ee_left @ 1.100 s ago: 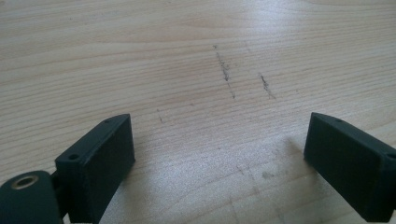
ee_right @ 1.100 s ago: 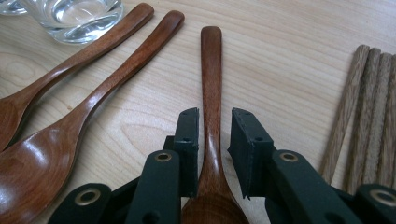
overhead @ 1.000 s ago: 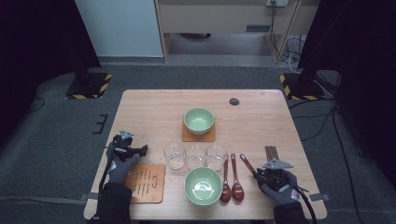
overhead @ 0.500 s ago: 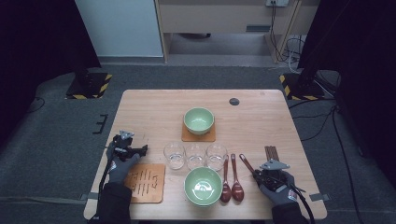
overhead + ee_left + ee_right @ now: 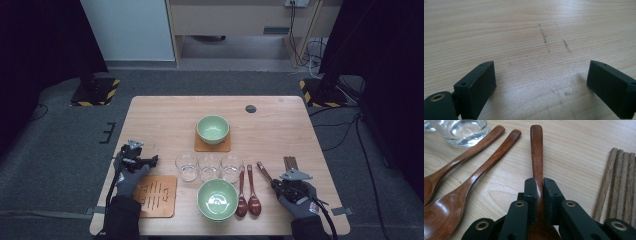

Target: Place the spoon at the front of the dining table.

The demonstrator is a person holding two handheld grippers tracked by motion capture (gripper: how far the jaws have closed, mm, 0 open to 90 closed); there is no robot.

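I see three glasses [image 5: 209,166] in a row at mid-table, one bowl [image 5: 213,128] on a coaster [image 5: 200,146] behind them, another bowl [image 5: 217,199] in front. Two spoons [image 5: 248,192] lie right of that near bowl, then a third spoon [image 5: 537,157], with chopsticks [image 5: 290,163] farthest right. A trivet [image 5: 156,195] lies left of the near bowl.

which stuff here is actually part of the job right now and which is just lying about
In the job:
- right gripper, shut on the brown wooden spoon

Lying about:
- two other brown wooden spoons
- three clear glasses
- two green bowls
- dark wooden chopsticks
- left gripper, open over bare table
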